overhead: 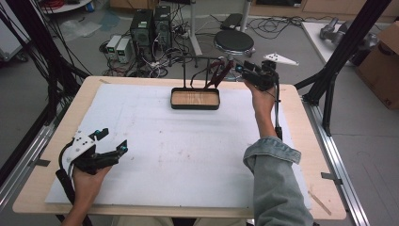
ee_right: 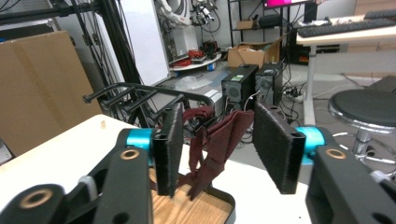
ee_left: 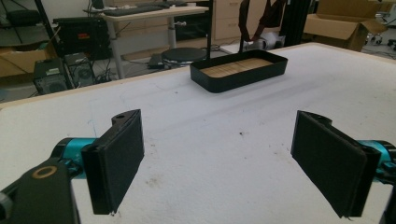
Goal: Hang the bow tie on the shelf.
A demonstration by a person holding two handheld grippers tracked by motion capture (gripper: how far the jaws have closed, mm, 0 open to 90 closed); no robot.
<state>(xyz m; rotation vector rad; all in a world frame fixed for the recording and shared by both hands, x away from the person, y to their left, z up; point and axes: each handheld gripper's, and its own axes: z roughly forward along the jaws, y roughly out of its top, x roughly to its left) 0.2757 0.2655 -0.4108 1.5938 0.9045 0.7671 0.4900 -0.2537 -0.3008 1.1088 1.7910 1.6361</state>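
Hanging lengthwise downward from rack (overhead: 200,63), maroon strap (ee_right: 219,140), between open right hand-held gripper (ee_right: 224,149), left hand-held gripper (ee_left: 219,163) open

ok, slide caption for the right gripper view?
Right gripper open, fingers flanking a dark red strap hung on the black rack.

The white mat (overhead: 155,155) on the table (overhead: 301,108) lies bare and wide between the two arms. At the far edge a black tray (overhead: 195,99) with its upright black rack (overhead: 197,63) and hanging dark red straps (ee_right: 219,140) blocks the way, just ahead of the right hand-held gripper (overhead: 240,67), whose jaws stand apart.
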